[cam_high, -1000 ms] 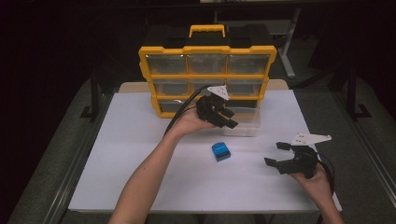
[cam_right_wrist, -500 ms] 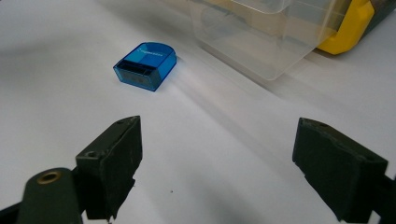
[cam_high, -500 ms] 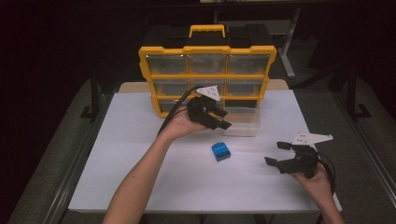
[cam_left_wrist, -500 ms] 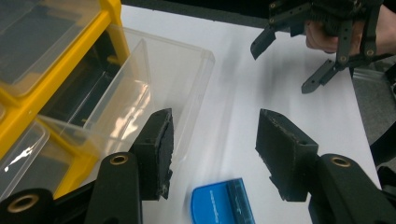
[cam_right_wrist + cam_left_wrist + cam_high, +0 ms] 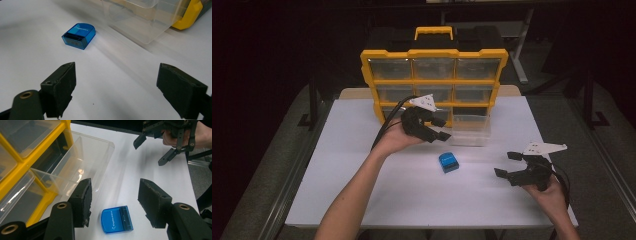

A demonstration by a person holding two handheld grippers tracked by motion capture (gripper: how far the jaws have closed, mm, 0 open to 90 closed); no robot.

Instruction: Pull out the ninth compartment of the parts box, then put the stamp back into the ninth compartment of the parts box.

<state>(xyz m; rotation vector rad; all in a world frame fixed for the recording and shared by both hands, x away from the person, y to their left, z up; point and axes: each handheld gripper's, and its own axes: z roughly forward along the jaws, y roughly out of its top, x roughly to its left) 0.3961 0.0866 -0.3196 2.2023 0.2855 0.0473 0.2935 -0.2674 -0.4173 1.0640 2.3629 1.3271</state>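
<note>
White table (image 5: 362,190), my left claw (image 5: 113,195) mid-frame — jaws apart, just been opening, empty — over the blue sharpener (image 5: 117,219), right claw (image 5: 117,87) wide apart, empty.

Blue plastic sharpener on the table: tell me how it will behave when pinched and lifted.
The blue plastic sharpener looks small and hollow, so probably light. Its flat body lies flush on the white table, so it should slide rather than roll. The glossy, see-through shell may be slippery and stiff.

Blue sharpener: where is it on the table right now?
In the high view the blue sharpener lies flat on the white table, just in front of the pulled-out clear drawer, between the left gripper and right gripper, touching neither.
</note>
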